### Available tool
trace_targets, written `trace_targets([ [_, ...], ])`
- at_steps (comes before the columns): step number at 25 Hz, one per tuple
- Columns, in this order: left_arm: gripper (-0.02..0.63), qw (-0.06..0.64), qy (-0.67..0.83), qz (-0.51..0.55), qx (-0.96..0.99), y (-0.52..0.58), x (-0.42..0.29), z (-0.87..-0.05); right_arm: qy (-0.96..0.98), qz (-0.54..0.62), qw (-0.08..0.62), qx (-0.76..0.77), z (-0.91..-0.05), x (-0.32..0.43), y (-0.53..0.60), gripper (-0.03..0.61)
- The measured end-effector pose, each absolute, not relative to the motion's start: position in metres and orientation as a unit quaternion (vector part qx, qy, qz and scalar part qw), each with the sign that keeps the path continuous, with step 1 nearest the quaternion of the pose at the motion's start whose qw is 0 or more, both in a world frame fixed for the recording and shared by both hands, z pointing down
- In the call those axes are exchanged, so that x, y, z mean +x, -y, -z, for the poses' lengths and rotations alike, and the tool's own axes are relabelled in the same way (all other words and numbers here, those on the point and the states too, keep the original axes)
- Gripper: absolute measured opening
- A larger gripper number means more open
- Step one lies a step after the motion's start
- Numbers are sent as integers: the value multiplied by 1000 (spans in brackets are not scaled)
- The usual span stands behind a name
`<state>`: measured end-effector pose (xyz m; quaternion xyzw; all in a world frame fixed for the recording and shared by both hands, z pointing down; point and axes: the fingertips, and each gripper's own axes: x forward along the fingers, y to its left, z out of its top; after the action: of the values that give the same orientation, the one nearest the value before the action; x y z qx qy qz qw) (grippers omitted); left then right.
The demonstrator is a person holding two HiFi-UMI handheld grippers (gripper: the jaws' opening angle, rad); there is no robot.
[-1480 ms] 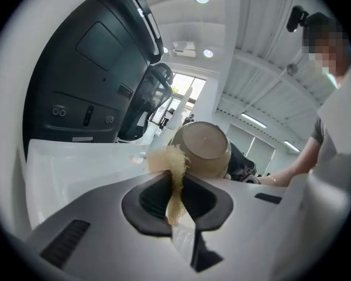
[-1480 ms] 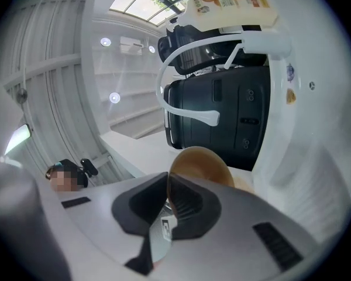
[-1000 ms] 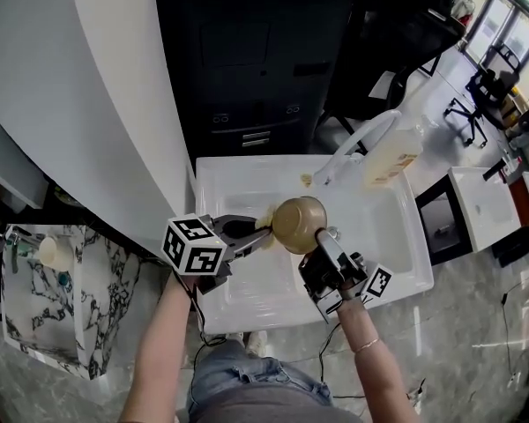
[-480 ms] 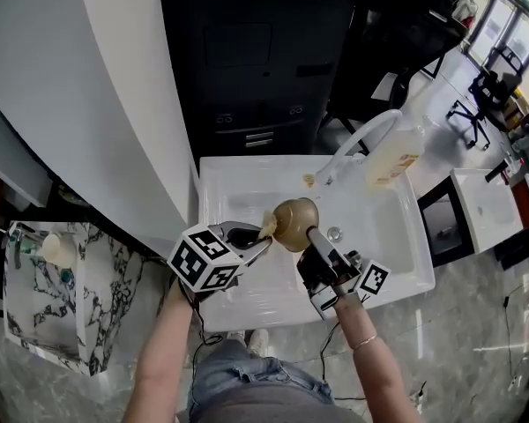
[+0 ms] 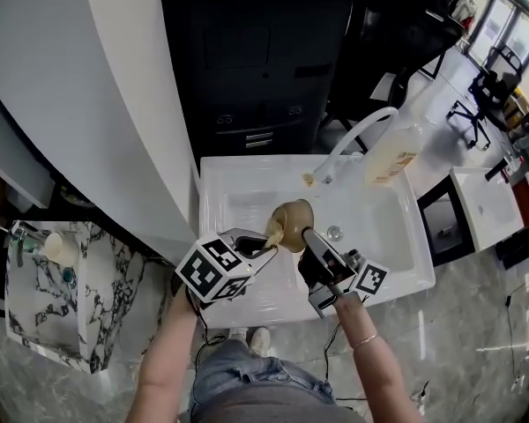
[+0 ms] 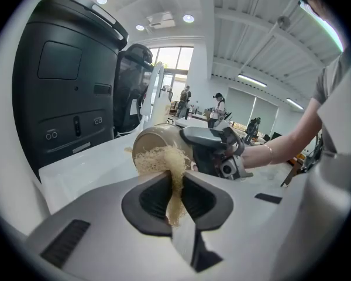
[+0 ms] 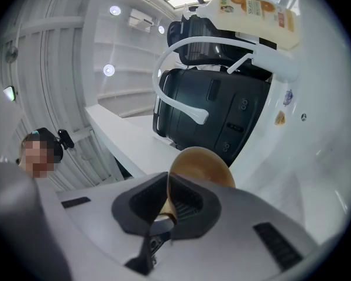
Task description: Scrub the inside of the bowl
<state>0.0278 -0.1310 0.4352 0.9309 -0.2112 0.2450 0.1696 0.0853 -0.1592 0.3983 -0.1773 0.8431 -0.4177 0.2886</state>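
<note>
White sink (image 5: 383,254) set against a black cabinet (image 5: 247,60); curved white tap (image 5: 357,135) at the sink's back edge, with a pale bottle with an orange label (image 5: 392,159) just beside it near the back right corner.

Bowl (image 5: 293,215): tan, held in the air over the middle of the basin, tipped on its side with its mouth turned toward the person's left. It touches neither the basin floor nor the sink walls.

Right gripper (image 5: 307,234): jaws pressed onto the bowl's rim, the thin wall passing between them, as the right gripper view confirms at the bowl (image 7: 202,165) and gripper (image 7: 167,198).

Left gripper (image 5: 266,245): jaws pinched on a wad of pale, stringy scrubber (image 5: 272,235). In the left gripper view, the scrubber (image 6: 161,160) fans out from the gripper (image 6: 174,180) and lies against the bowl's (image 6: 158,136) mouth, covering most of the opening.

Both grippers are close together above the basin, nearer its front edge.
</note>
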Motion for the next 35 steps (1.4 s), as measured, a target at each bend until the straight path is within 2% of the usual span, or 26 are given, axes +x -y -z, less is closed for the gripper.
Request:
trace_targets([
  [11,44,160,237,-264,921,116,36,-428,-850,413,268,-189,-403,83,153,21],
  [23,44,172,183,-224,942,89,54,-415,-851,413,258,-196,-407,79,148,21],
  [30,44,158,259,-182,935,121,6,-396,-858,403,248,-198,-404,79,150,21],
  [35,44,180,343,-127,913,178,-30,-401,-860,402,266,-168,-391,73,147,21],
])
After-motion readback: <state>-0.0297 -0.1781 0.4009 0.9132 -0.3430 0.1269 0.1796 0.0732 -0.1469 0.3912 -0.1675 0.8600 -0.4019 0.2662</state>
